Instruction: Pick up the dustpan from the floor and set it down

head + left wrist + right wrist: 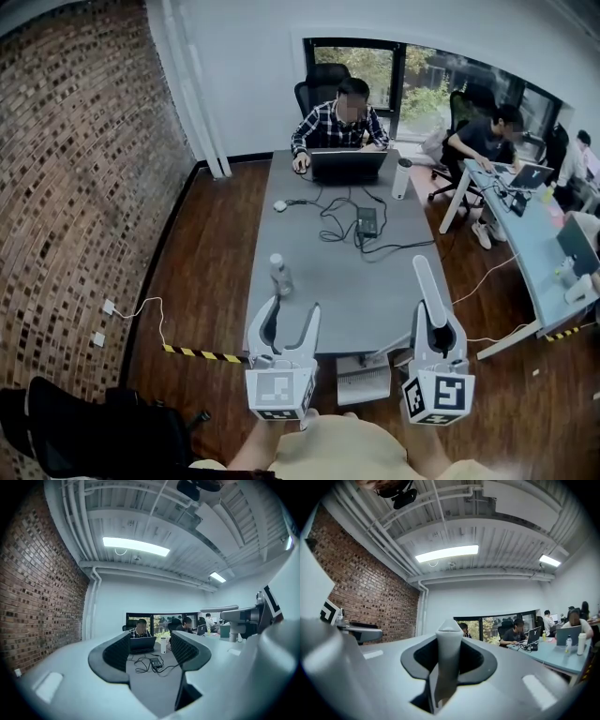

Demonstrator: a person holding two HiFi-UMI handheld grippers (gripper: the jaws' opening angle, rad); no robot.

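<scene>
Table and surroundings, seen from above.
Table: laptop at far end, flask to its right, bottle near left edge; brick wall left, second desk right; left gripper and right gripper at near edge.

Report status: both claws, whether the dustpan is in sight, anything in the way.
Left claw open, empty. Right claw shut, empty. Dustpan not made out in any view. Grey table with bottle ahead of both claws.

Grey table: laptop at far edge, white tumbler near far right corner, power brick with cables mid-table, white mouse and clear bottle along left edge.
</scene>
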